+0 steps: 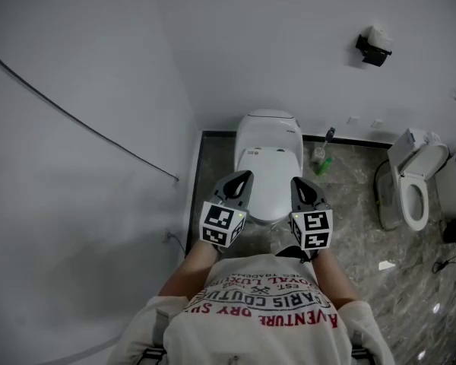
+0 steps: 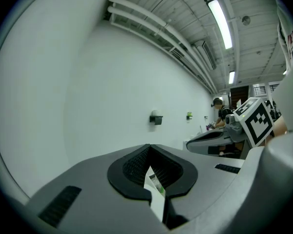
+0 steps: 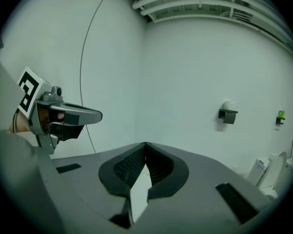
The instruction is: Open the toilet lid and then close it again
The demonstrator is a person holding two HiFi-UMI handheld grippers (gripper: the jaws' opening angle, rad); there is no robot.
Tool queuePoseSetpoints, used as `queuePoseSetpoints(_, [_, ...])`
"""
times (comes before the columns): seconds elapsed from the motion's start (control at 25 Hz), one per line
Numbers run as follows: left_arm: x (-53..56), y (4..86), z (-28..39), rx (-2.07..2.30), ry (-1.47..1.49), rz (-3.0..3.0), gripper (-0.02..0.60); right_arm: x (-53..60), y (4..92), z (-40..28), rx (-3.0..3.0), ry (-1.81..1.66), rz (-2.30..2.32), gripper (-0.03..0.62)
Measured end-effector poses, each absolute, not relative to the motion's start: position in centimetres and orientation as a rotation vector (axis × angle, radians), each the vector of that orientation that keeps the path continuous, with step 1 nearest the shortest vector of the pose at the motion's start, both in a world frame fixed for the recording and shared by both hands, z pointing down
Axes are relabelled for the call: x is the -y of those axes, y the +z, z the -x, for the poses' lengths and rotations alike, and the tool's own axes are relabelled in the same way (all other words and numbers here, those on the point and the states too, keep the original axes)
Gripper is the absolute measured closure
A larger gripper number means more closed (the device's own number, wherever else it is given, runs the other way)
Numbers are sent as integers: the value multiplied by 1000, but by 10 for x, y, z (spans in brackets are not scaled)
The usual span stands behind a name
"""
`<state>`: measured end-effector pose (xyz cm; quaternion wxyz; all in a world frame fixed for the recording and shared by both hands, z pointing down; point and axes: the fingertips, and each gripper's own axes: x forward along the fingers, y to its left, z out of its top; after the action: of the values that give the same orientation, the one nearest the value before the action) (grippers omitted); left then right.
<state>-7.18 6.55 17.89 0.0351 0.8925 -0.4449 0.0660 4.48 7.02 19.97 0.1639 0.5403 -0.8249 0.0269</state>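
The white toilet (image 1: 267,158) stands against the back wall in the head view, and its lid (image 1: 268,175) lies down flat. My left gripper (image 1: 247,176) hangs in the air over the lid's left front, my right gripper (image 1: 296,182) over its right front, neither touching it. Both point almost level at the wall. In the left gripper view the left gripper (image 2: 148,147) has its jaws pressed together with nothing between them. The right gripper (image 3: 145,145) in its own view is shut and empty as well. The toilet does not show in either gripper view.
A second toilet (image 1: 414,185) with its lid up stands at the right. A green bottle (image 1: 323,166) and a brush (image 1: 329,135) sit on the floor beside the first toilet. A paper holder (image 1: 373,49) hangs on the back wall. A thin cable (image 1: 76,120) runs along the left wall.
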Motion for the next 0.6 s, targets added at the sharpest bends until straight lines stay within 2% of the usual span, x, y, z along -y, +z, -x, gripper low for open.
queuePoseSetpoints(0.6, [-65,165,73,1429,184,-2740,575,-69,191,-39,2387,68,-1565,580])
